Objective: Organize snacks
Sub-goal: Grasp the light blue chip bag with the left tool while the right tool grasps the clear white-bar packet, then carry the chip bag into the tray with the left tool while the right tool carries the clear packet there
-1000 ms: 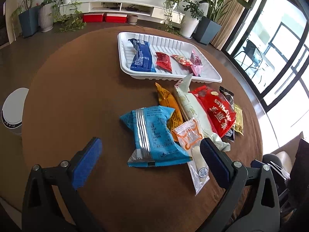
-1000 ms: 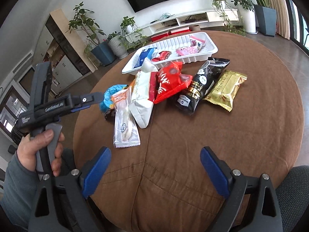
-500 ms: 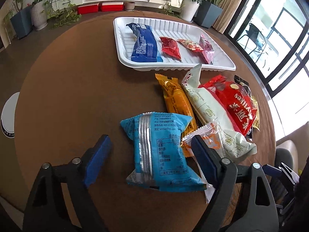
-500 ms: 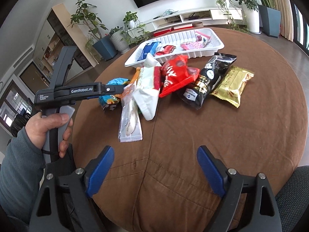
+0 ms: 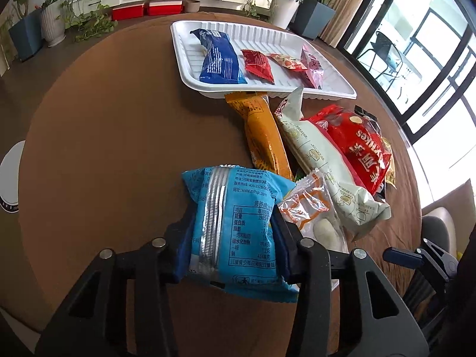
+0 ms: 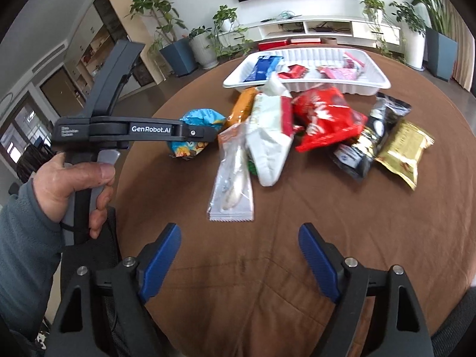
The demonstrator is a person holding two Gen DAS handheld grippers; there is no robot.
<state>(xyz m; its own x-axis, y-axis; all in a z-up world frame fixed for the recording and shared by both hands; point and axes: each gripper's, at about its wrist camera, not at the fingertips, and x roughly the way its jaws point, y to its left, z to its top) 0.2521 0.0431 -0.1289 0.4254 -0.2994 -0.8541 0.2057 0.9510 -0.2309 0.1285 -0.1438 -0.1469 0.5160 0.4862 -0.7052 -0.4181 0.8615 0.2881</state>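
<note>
My left gripper (image 5: 235,238) is shut on a light blue snack packet (image 5: 238,223) on the brown table; the packet also shows in the right wrist view (image 6: 199,132). A white tray (image 5: 336,89) at the back holds a dark blue packet (image 5: 220,59), a red sachet (image 5: 257,64) and small pink ones. A pile of loose snacks lies before it: an orange bar (image 5: 263,134), a cream packet (image 5: 324,160), a red bag (image 5: 360,148), a clear packet (image 6: 235,178), a black bag (image 6: 369,139) and a gold packet (image 6: 403,151). My right gripper (image 6: 241,261) is open and empty above the near table edge.
The round brown table (image 5: 104,148) drops off on all sides. A white round object (image 5: 10,175) stands left of it on the floor. A chair (image 5: 437,232) is at the right. Plants and a low TV shelf line the far wall.
My left gripper moved forward over the light blue packet and shut on it. My right gripper shifted slightly and stayed open.
</note>
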